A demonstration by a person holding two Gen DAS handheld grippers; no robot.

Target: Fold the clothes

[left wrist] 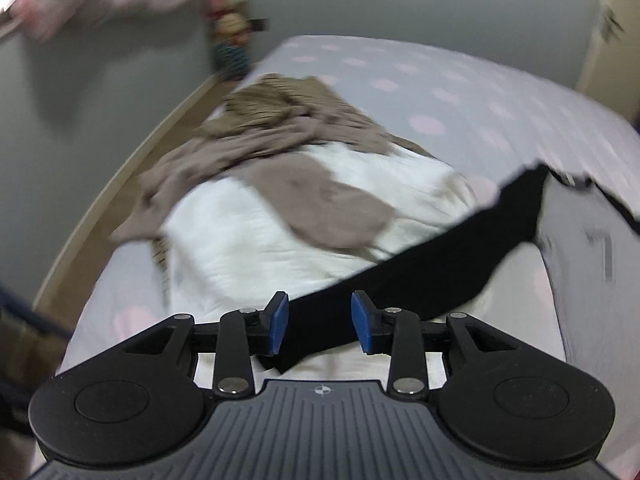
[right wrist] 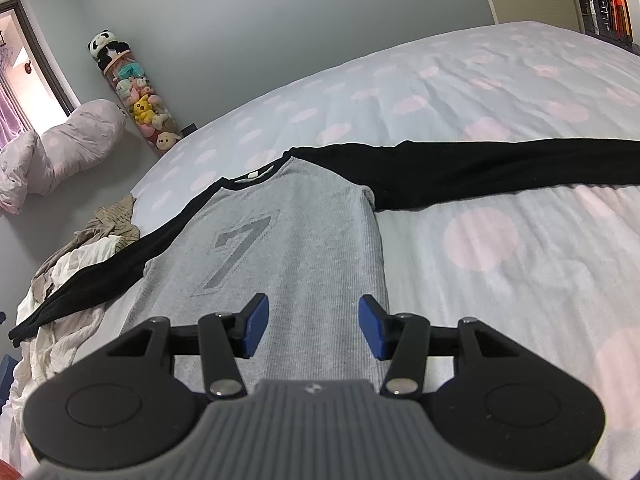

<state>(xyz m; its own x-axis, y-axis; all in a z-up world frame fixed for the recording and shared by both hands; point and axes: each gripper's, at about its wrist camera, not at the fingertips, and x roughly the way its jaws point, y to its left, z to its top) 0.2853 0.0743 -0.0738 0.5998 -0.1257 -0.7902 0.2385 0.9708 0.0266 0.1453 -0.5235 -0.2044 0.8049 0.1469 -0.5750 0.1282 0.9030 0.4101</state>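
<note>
Your left gripper (left wrist: 319,328) stands spread over the raglan shirt's (right wrist: 280,248) black sleeve (left wrist: 420,276), pinching nothing; right gripper (right wrist: 313,328), jaws apart, hovers above the hem, likely staging the fold.

The left wrist view is smeared by motion: the brown clothes (left wrist: 276,148) and the toy tube (left wrist: 228,20) by the wall lose their detail. The shirt's right sleeve (right wrist: 520,168) runs off the right edge of the right wrist view. The white cloth (right wrist: 60,320) is cut off at the left edge, and the shirt's hem hides behind the right claw (right wrist: 310,326).
</note>
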